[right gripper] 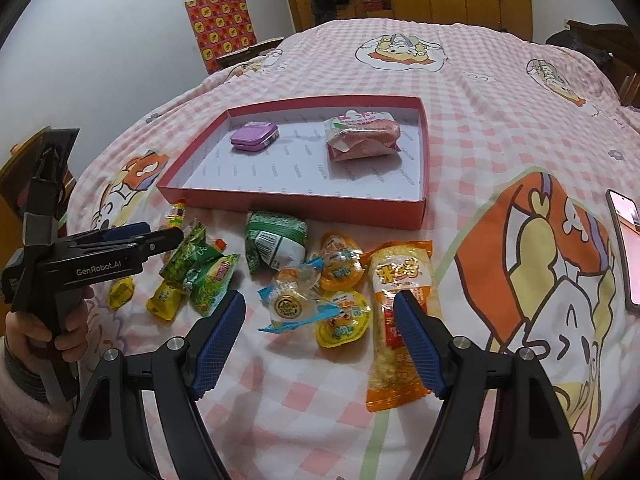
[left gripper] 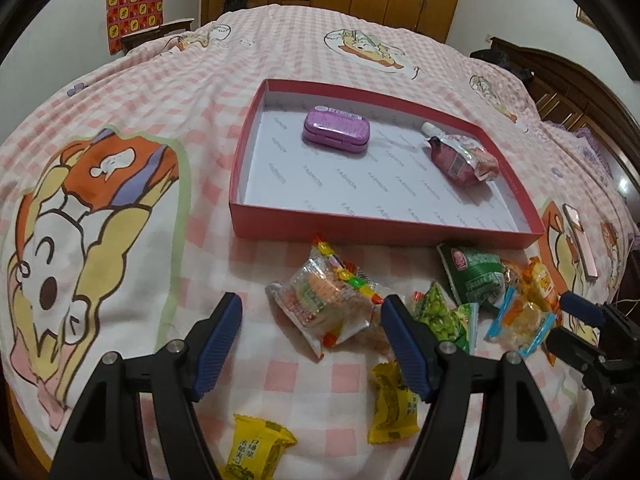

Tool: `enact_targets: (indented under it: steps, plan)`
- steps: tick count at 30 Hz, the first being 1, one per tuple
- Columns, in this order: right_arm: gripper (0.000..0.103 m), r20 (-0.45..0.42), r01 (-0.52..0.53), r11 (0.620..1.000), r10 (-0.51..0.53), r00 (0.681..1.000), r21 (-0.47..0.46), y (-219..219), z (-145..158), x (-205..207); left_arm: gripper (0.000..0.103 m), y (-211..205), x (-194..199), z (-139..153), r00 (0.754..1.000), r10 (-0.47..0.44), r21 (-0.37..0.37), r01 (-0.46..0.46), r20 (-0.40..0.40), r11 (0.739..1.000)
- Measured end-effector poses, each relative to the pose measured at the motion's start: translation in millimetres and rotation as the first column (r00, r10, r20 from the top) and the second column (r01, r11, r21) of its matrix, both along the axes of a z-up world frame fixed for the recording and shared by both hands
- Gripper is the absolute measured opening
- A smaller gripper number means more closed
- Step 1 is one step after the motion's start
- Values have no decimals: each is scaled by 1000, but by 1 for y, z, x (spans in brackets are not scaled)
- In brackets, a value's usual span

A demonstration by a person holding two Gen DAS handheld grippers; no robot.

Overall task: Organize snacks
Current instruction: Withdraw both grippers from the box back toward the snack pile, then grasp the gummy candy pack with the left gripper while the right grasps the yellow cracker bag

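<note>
A shallow red box point(left gripper: 380, 230) point(right gripper: 300, 204) lies on the pink checked bedspread. It holds a purple tin point(left gripper: 335, 130) point(right gripper: 254, 135) and a pink pouch point(left gripper: 460, 156) point(right gripper: 362, 138). Loose snacks lie in front of the box. My left gripper point(left gripper: 312, 340) point(right gripper: 160, 233) is open, with a clear cracker packet point(left gripper: 320, 304) just ahead of its fingertips and no pad touching it. My right gripper point(right gripper: 320, 332) point(left gripper: 568, 324) is open above a blue-wrapped candy point(right gripper: 294, 306) and a yellow jelly cup point(right gripper: 344, 322). Its right finger hangs over a long orange packet point(right gripper: 400, 264).
A dark green packet point(left gripper: 476, 276) point(right gripper: 276, 244), a green pea packet point(left gripper: 440, 316) point(right gripper: 204, 276) and small yellow packets point(left gripper: 394, 404) point(right gripper: 120, 292) are scattered nearby. A pink phone point(left gripper: 580, 240) point(right gripper: 628, 248) lies to the right. A hand point(right gripper: 36, 332) holds the left gripper.
</note>
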State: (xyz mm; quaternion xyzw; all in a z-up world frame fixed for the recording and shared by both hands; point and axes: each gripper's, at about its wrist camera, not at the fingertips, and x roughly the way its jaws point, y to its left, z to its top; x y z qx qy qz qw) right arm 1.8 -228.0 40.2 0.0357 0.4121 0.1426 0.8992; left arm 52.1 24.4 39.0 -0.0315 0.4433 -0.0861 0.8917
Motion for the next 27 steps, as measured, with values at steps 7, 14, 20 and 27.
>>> enact_targets:
  steps: [7,14,20,27]
  plan:
    - [78,-12,13,1000,-13,1000,7,-4,-6,2,77,4,4,-3,999,11,-26,-10,31,1000]
    - [78,-15,25,1000,-25,1000,9,-9,-7,2,57,14,1,-1,998,46,-45,-45,31,998]
    - [78,-16,43,999,-43,999,2,-14,-7,4,54,13,-2,-1,999,37,-28,-36,38,999]
    - [78,-19,61,998,-61,998,-10,-19,-9,10,40,14,-7,3,999,26,-42,-25,45,999]
